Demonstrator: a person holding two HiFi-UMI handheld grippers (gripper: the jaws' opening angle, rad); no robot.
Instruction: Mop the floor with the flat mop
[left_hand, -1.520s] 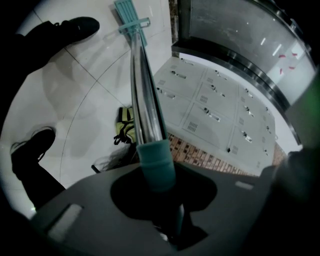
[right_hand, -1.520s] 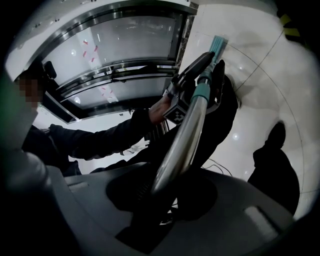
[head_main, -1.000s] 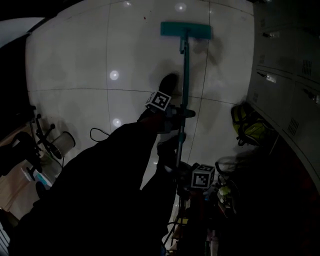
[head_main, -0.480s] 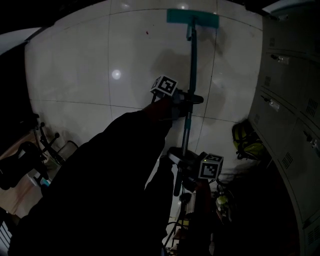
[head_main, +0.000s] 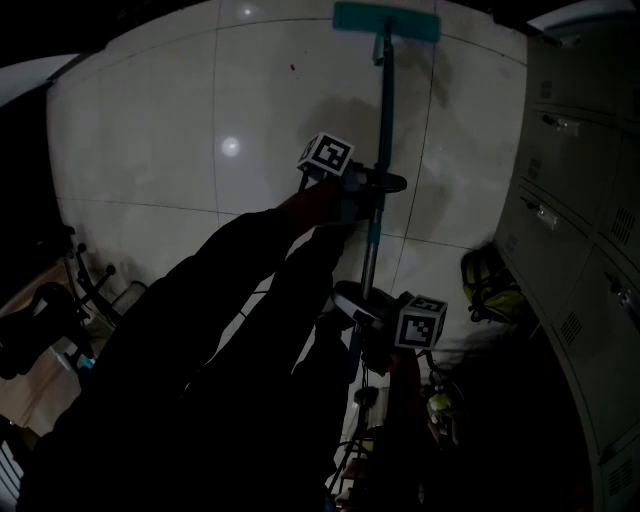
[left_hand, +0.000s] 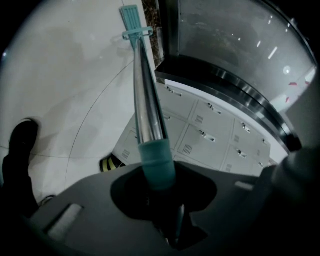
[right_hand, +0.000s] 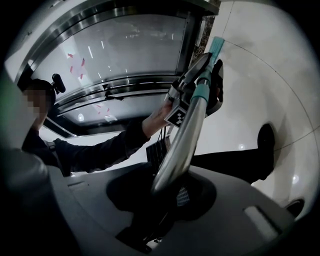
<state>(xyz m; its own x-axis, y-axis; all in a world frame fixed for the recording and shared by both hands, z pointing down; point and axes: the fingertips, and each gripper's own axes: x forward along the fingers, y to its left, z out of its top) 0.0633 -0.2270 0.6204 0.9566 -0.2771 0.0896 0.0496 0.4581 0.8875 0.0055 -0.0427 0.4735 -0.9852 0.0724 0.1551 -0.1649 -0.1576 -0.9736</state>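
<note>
- Your left gripper (left_hand: 161, 202) is clamped on the pole (left_hand: 146, 107) of the flat mop (head_main: 384, 110). Its jaws close round the teal collar (left_hand: 156, 165), where the bare metal tube ends.
- Your right gripper (right_hand: 162, 202) is also closed on the pole. It grips the plain metal part, which runs up out of its jaws at a slant.
- In the head view, your left gripper sits farther up the pole, towards the mop end. Your right gripper is lower on the pole, nearer your body, and the two are well apart.
- The right gripper view shows the left gripper's marker cube (right_hand: 177, 115) beside the pole, with your hand (right_hand: 159, 114) and a dark sleeve (right_hand: 100, 150) behind it.
- The mop head (head_main: 386, 20) lies flat on the pale tiled floor (head_main: 150, 150) at the far end of the pole, crosswise to it.
- A row of grey lockers (head_main: 585, 190) runs along the right side, near the pole but apart from it.
- A yellow-and-black object (head_main: 490, 280) lies on the floor at the foot of the lockers, just right of your right gripper.
- A dark shoe (left_hand: 22, 137) stands on the tiles to the left of the pole.
- Past the mop head, a glass front (left_hand: 225, 40) with a metal frame rises above the lockers.
</note>
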